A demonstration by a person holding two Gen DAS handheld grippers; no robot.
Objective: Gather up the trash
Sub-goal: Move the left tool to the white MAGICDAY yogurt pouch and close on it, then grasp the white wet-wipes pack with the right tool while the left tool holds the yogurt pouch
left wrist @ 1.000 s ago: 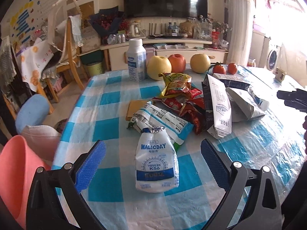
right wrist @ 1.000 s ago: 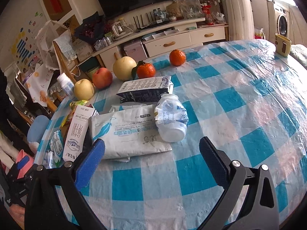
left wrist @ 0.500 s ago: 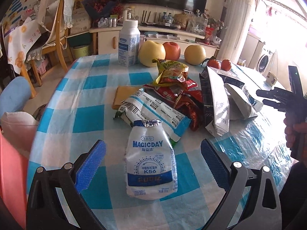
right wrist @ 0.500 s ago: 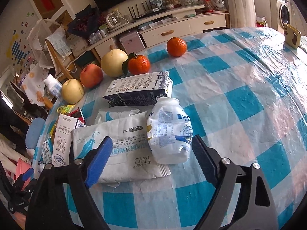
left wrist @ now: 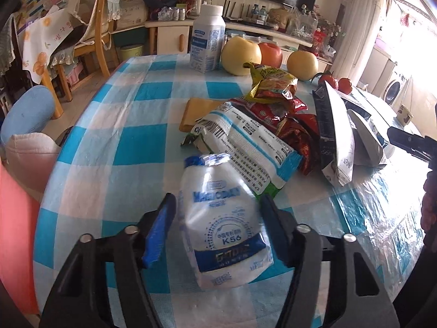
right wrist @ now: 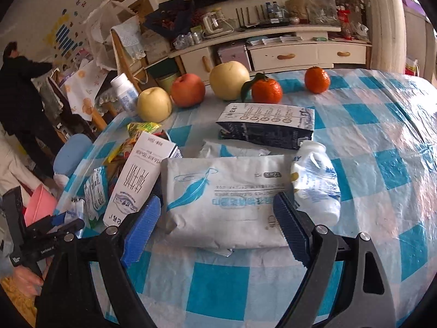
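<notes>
We have our left gripper (left wrist: 217,210) set around the white MAGICDAY pouch (left wrist: 224,224), one blue-padded finger on each side of it. The jaws are closing in but we cannot tell whether the pads are pressing the pouch yet; a sliver of tablecloth shows beside the left pad. The pouch lies flat on the blue-and-white checked tablecloth (left wrist: 114,147), its crimped top pointing away from the jaws. Just beyond it, ahead of the fingertips, rests a white and blue wrapper (left wrist: 245,142), and past that a heap of red and yellow snack bags (left wrist: 281,104). Ahead and to the right of the jaws a dark and white carton (left wrist: 333,134) stands tilted.

Our right gripper (right wrist: 218,218) straddles the near edge of a white wipes pack (right wrist: 224,196) printed with a blue feather. The jaws are released, spread about as wide as the pack, and neither pad clearly touches it. Just outside the right finger a crumpled clear bottle (right wrist: 316,180) lies on its side against the pack. Outside the left finger leans a white carton (right wrist: 136,183). Farther ahead of the jaws lies a dark carton (right wrist: 267,125), then a row of fruit (right wrist: 229,79) near the table's far edge.
</notes>
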